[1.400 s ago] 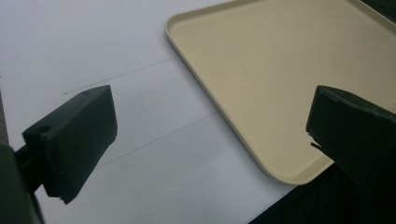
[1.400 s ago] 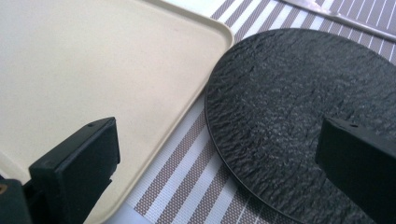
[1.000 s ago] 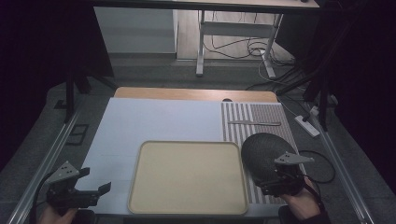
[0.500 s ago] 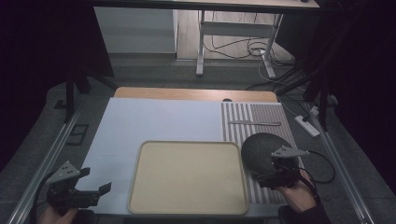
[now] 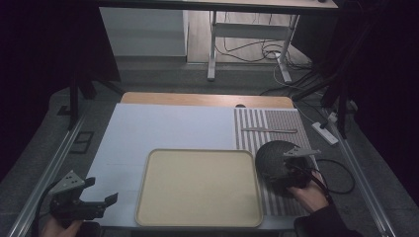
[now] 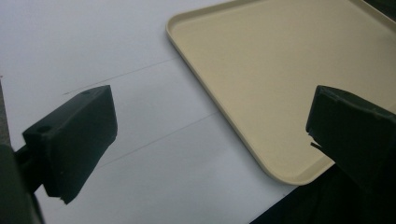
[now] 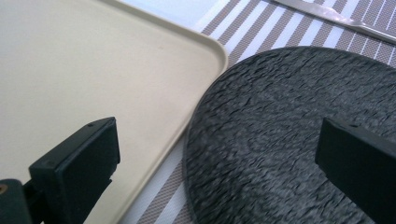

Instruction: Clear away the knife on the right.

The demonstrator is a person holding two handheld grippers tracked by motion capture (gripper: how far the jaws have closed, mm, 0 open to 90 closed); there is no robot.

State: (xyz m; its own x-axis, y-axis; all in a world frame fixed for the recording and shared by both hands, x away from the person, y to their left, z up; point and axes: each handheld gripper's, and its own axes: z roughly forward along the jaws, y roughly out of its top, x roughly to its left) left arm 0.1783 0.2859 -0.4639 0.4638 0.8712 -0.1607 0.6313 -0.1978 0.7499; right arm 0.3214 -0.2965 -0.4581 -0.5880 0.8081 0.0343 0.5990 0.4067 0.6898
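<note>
A beige tray (image 5: 197, 187) lies empty at the front middle of the white table top (image 5: 168, 128). To its right, a round black textured mat (image 5: 272, 155) rests on a striped grey placemat (image 5: 267, 123). My right gripper (image 5: 284, 173) hovers over the mat's near edge, open, with nothing between its jaws. In the right gripper view the black mat (image 7: 289, 135) lies next to the tray's corner (image 7: 205, 46). My left gripper (image 5: 106, 202) is open at the front left, beside the tray (image 6: 280, 79), holding nothing.
A metal knife (image 5: 269, 130) lies on the placemat behind the mat, and shows again as a thin blade (image 7: 327, 14) in the right gripper view. A wooden strip (image 5: 207, 100) runs along the table's far edge. A white power strip (image 5: 324, 132) sits to the right of the table.
My right gripper has shifted slightly left and back toward the front edge of the black mat. The left gripper has barely moved.
</note>
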